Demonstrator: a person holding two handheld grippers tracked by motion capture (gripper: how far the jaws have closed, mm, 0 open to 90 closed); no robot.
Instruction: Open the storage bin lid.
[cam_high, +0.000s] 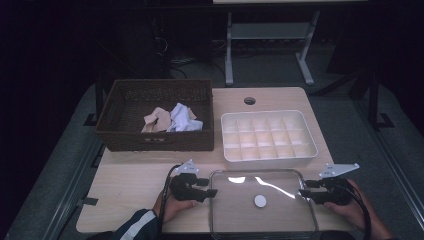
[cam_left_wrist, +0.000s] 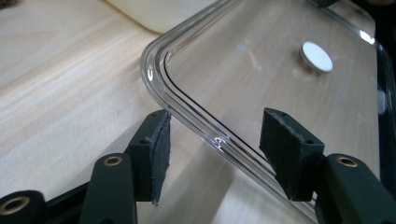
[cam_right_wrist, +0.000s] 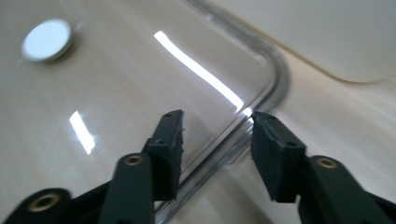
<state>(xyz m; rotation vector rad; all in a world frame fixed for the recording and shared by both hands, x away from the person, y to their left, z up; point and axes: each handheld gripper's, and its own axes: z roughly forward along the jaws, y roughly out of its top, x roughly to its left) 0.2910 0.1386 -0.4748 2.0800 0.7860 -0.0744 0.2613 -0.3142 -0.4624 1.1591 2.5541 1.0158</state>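
Clear lid (cam_high: 262, 200) flat on table (cam_high: 125, 180) near front edge, w/ white knob (cam_high: 260, 201) mid-panel. Left gripper (cam_high: 212, 192) & right gripper (cam_high: 301, 192) open, straddling opposite rims, not pinching yet. Prob. stiff, light, slick plastic; best gripped at raised rim, both ends.

Clear lid (cam_high: 262, 200), white knob (cam_high: 260, 201); black claws; brown basket (cam_high: 155, 135).

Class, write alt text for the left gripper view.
Two black jaws stand open astride the rim of a clear plastic lid lying on a wooden table. A small white knob sits on the lid.
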